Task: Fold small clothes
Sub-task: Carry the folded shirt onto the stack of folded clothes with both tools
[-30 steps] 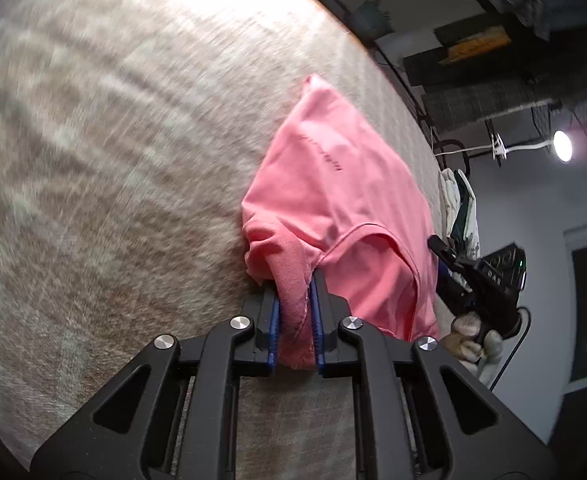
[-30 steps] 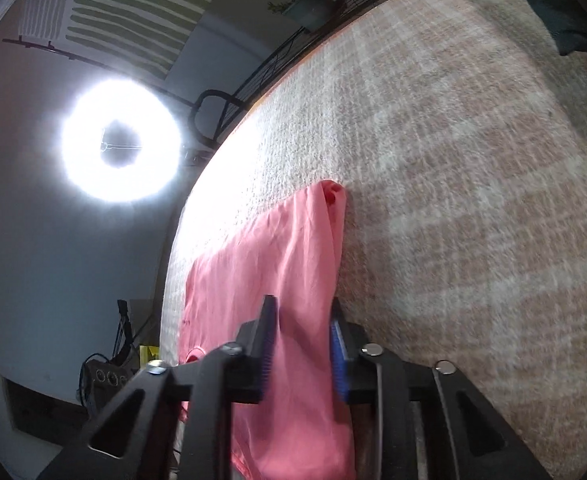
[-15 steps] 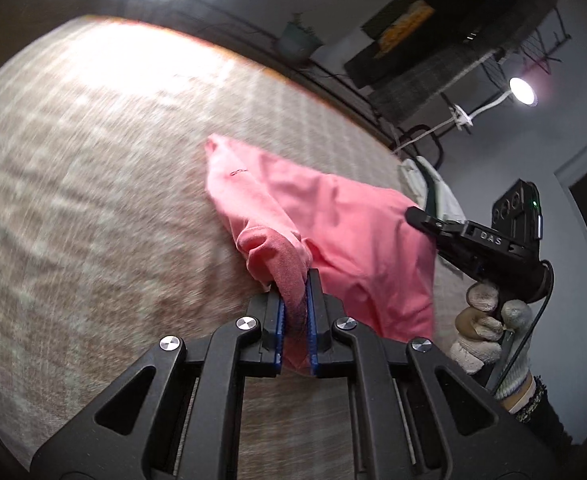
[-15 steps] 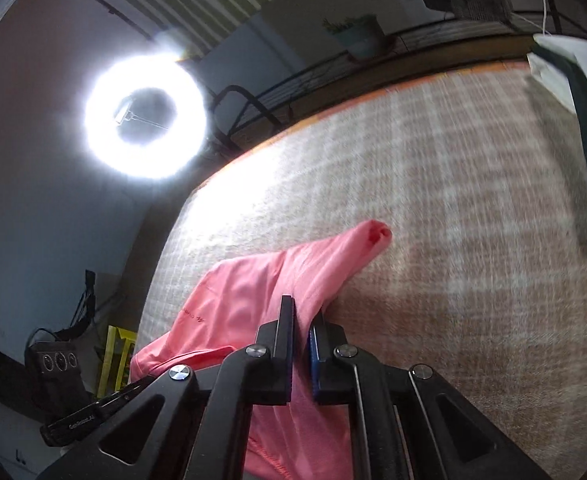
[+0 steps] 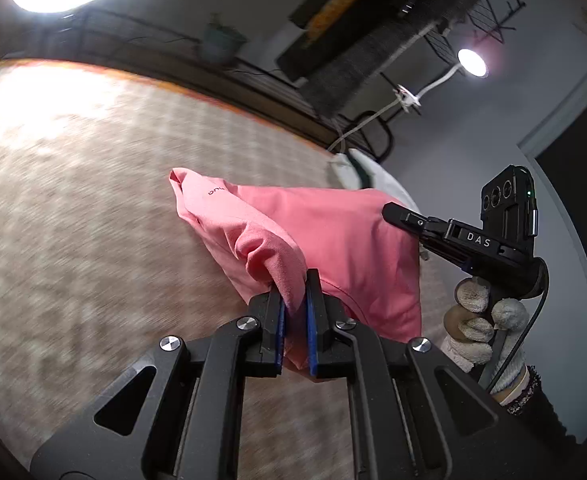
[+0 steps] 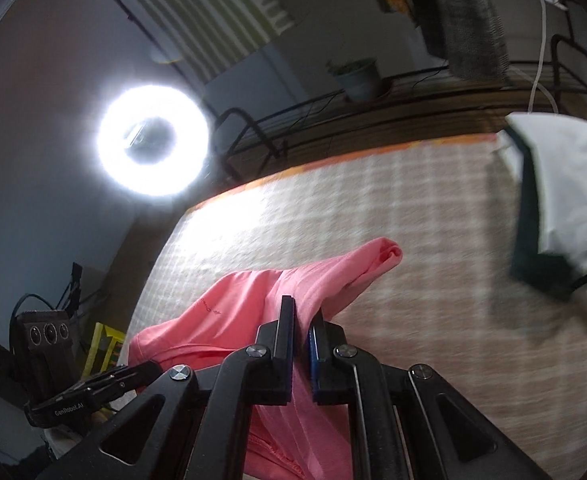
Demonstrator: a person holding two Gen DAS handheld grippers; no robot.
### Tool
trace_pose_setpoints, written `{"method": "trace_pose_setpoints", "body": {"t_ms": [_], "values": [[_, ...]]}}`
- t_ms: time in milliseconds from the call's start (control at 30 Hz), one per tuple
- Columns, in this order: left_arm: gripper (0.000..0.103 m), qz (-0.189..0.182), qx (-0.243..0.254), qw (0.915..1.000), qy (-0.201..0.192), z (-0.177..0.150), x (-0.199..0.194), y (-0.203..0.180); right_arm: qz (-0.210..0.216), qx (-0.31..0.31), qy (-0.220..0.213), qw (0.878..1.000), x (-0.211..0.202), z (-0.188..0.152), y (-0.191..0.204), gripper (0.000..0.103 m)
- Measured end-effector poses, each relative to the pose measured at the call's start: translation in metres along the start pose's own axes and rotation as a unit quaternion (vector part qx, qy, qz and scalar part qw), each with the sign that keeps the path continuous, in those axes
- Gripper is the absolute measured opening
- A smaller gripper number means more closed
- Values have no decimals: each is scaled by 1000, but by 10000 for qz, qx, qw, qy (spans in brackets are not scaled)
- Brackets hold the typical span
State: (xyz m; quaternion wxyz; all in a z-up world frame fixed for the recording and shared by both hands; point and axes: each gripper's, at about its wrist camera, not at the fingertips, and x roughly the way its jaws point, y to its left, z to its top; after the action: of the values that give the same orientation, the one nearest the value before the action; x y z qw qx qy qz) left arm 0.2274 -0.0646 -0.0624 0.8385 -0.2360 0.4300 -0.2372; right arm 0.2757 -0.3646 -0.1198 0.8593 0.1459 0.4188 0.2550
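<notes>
A small pink shirt (image 5: 333, 236) hangs lifted over the checked beige table cover (image 5: 73, 208), with its far end still down on the cover. My left gripper (image 5: 295, 308) is shut on a bunched edge of the shirt. My right gripper (image 6: 302, 332) is shut on another edge of the same pink shirt (image 6: 237, 312). In the left wrist view the right gripper (image 5: 397, 214) pinches the shirt's right corner, held by a gloved hand. The left gripper's body shows low left in the right wrist view (image 6: 93, 394).
A stack of folded white and dark clothes (image 6: 565, 208) lies at the right of the cover. A ring light (image 6: 151, 142) stands beyond the far edge, beside a potted plant (image 6: 359, 78) and a black metal rack. A yellow object (image 6: 103, 346) sits off the cover's left side.
Both grippers have risen and tilted up, lifting the pink shirt off the cover. The right gripper has closed on the fabric. More of the room shows above the cover.
</notes>
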Motion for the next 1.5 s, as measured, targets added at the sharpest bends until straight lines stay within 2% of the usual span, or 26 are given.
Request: {"method": "trace_pose_setpoints", "body": {"t_ms": [367,600,767,900,1067,1133,1200,1333,1433,1500], "values": [[6,-486,748,9960,-80,57,100,-108,-665,-12,-723,9952,-90,64,-93,3],[6,-752,1152,9902,-256,92,162,-171,-953,-214,-1170,9883,-128,107,-139,3],[6,-750,1347,9877,-261,104,211,-204,-1120,-127,-1447,9830,-141,127,-185,3],[6,-613,1551,9857,-248,102,248,-218,-1202,-65,-1490,9815,-141,139,-226,3],[6,-409,1439,9886,137,81,283,-206,-1396,293,-1390,9800,-129,136,-278,4],[6,-273,1485,9883,233,73,291,-200,-1548,407,-1254,9791,-124,132,-292,12],[6,-97,1549,9874,301,66,293,-194,-1821,556,-1139,9751,-124,126,-305,33],[6,79,1521,9873,444,58,294,-184,-1778,808,-1159,9739,-137,105,-316,35],[7,184,1512,9870,509,52,294,-178,-1689,977,-1028,9754,-142,78,-320,41],[16,223,1459,9873,589,51,295,-176,-1601,1070,-899,9772,-141,59,-324,44]]}}
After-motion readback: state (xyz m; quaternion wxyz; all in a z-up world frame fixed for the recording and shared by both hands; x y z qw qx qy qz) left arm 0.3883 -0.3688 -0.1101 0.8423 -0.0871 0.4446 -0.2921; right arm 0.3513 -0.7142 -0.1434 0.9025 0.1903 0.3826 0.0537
